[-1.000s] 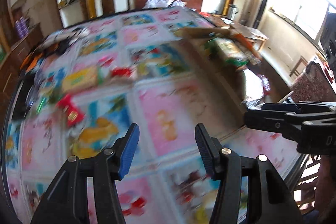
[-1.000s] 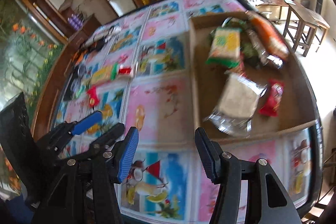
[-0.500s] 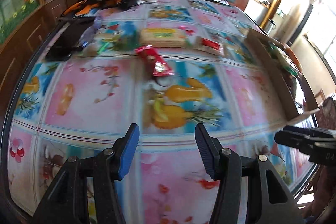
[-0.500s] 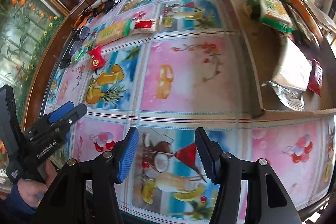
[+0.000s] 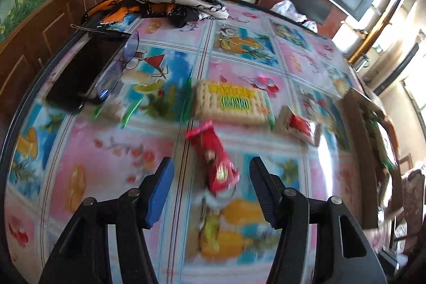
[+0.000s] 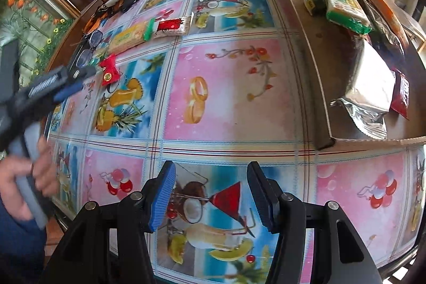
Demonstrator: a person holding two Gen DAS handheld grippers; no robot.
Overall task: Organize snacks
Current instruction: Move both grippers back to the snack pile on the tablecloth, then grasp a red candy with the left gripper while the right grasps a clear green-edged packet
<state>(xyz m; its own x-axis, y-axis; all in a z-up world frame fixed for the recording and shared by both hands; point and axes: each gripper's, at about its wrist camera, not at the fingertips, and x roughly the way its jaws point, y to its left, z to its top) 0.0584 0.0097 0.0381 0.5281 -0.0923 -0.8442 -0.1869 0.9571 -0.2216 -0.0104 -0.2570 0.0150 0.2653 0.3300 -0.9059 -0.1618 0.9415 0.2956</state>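
My left gripper [image 5: 211, 185] is open, just short of a small red snack packet [image 5: 213, 157] that lies on the table between and ahead of its fingertips; it also shows in the right wrist view [image 6: 109, 71]. Beyond it lie a yellow-green cracker pack [image 5: 231, 103] and a red-and-white wafer pack [image 5: 299, 125]. My right gripper [image 6: 210, 193] is open and empty over the near table. A cardboard tray [image 6: 303, 39] at the right holds a green cracker pack [image 6: 346, 9], a silver bag [image 6: 370, 87] and a red packet [image 6: 400, 95].
The table has a colourful printed cloth [image 6: 226, 87]. A black phone [image 5: 80, 73], glasses [image 5: 119, 65] and a patterned cloth heap [image 5: 159, 4] lie at the far left. The left gripper [image 6: 77, 76] and the hand holding it show at the left of the right wrist view.
My left gripper swung left from the tray and moved in close to the red packet. My right gripper drew back and lower toward the table's near edge.
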